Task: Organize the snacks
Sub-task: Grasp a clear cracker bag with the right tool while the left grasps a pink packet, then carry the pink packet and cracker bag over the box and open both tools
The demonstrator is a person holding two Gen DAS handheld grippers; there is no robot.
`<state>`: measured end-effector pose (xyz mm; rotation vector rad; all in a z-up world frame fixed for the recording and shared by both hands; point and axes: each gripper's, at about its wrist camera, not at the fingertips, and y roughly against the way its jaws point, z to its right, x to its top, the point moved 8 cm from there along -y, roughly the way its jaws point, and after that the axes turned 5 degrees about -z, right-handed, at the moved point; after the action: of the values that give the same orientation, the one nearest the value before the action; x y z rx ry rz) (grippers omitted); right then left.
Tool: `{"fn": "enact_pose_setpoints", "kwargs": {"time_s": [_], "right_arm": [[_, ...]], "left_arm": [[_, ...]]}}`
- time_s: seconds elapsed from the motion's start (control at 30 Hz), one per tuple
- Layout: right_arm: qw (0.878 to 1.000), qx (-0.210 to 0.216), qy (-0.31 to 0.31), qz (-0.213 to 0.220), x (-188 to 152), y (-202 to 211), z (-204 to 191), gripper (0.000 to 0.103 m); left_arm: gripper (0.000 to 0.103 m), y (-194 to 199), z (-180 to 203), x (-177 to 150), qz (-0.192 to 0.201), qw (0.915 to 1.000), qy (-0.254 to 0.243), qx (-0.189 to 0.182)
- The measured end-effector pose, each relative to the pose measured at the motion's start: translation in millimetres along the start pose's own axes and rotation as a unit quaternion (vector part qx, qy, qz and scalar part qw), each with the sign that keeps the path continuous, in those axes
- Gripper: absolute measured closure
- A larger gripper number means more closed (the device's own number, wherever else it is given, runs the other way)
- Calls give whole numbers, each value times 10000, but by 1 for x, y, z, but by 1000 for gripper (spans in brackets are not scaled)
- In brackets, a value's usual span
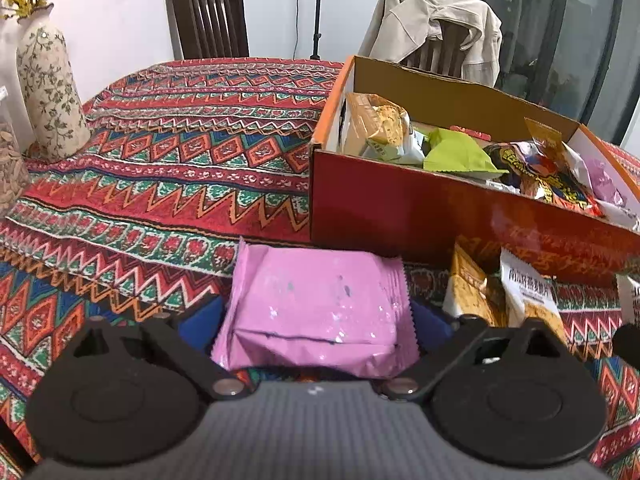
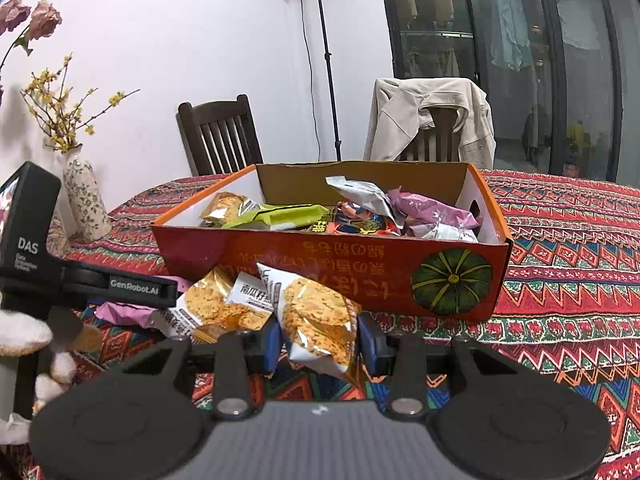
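A pink snack packet [image 1: 320,304] lies on the patterned tablecloth [image 1: 160,160], and my left gripper [image 1: 316,320] is shut on it with a blue pad against each side. In the right wrist view, my right gripper [image 2: 318,344] is shut on a clear packet of golden biscuits [image 2: 320,316], held just in front of the orange box [image 2: 320,268]. The box [image 1: 440,208] holds several snack packets, among them a green one [image 1: 456,156]. Two more biscuit packets [image 2: 212,304] lie on the cloth before the box, between the two grippers. The left gripper's black body [image 2: 40,264] shows at the left edge above the pink packet [image 2: 120,314].
A flowered vase [image 1: 48,92] with yellow blossoms stands at the table's left edge. Behind the table are a dark wooden chair [image 1: 208,12], a chair draped with a beige jacket [image 1: 432,24] and a lamp stand [image 2: 328,80]. A fluffy white sleeve [image 2: 20,336] is at the lower left.
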<state>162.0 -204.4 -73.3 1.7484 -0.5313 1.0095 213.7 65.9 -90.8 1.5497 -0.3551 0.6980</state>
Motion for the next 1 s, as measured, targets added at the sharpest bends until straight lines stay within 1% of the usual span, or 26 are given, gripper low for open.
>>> {"fn": "enact_pose_setpoints", "kwargs": {"time_s": [0.03,0.07,0.13,0.17,0.4,0.6,0.73,0.9,1.0], "right_arm": [[10000,-8,9,0,1,0,0,65],[10000,-20,20,4,1,-1,0,65],[10000,-50,49,15,0,-1,-1,65],[10000,-61,64,22,0,-1,-1,65],[9998,-93,165,86,-1,1,-5,65],[9995,-73,228,194,1,5,-7,65],[9991,-88,294,303,6,9,-9,65],[9978,-177,443,469,20,21,-11,65],[9956,-360,610,608,33,29,-9,65]], "left_arm": [[14,2,0,-1,28,10000,-39,-11],[20,4,0,-1,44,10000,-59,-33],[24,9,-1,-2,139,9999,-68,-68],[25,11,-3,-2,156,9998,-47,-140],[26,21,-6,-9,253,9993,-94,-246],[26,42,-10,-8,509,9981,-91,-320],[26,61,-10,-1,728,9964,-120,-420],[26,81,0,17,1021,9928,-236,-573],[26,89,10,29,1132,9907,-318,-682]]}}
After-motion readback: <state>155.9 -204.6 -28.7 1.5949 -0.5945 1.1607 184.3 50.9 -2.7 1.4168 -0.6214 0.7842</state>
